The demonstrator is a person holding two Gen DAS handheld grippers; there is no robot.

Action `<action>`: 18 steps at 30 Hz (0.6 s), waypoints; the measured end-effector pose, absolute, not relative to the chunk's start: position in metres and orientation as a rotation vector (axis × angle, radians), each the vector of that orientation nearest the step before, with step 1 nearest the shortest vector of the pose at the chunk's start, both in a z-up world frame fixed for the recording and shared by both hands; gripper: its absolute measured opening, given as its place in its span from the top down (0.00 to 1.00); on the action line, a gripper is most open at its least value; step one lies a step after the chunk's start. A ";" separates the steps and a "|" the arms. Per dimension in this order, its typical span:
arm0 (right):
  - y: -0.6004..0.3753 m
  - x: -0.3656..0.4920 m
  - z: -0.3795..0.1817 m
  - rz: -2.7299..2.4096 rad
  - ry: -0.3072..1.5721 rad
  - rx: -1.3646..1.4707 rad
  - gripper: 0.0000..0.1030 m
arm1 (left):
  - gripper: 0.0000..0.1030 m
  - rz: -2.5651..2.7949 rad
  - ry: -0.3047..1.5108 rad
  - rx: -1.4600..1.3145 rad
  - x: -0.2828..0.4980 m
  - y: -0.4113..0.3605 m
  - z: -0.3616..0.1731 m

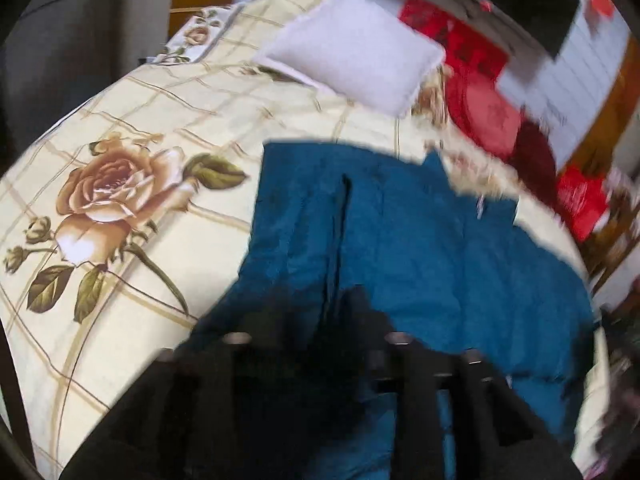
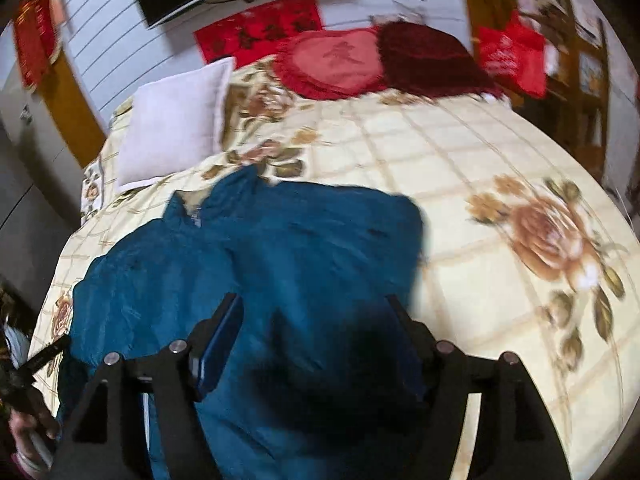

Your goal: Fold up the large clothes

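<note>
A large teal-blue garment point(image 1: 420, 240) lies spread on a cream bedspread with rose prints point(image 1: 140, 184). It also shows in the right wrist view point(image 2: 280, 248), partly folded, with its collar toward the pillow. My left gripper point(image 1: 320, 320) hovers over the garment's near edge; its dark fingers are blurred and look close together, with blue cloth around them. My right gripper point(image 2: 316, 320) is open, its fingers point(image 2: 224, 332) wide apart above the garment's near part, holding nothing. The left gripper's tip shows at the left edge of the right wrist view point(image 2: 44, 356).
A white pillow point(image 1: 352, 44) lies at the head of the bed, also in the right wrist view point(image 2: 172, 120). Red cushions point(image 2: 340, 60) and a dark red one point(image 2: 428, 60) lie by the wall. A wooden shelf point(image 2: 580, 80) stands at the right.
</note>
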State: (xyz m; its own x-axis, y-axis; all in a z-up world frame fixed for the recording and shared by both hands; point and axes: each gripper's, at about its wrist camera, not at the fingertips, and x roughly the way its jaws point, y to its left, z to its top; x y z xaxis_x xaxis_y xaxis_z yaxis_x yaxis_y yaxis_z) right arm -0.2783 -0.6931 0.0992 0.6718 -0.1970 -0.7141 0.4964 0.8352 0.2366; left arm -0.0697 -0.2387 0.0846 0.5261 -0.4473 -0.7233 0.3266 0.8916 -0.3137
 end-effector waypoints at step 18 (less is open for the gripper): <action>-0.703 -0.262 0.076 -0.479 0.791 0.344 0.28 | 0.23 -0.423 0.841 0.025 -0.074 -0.289 0.073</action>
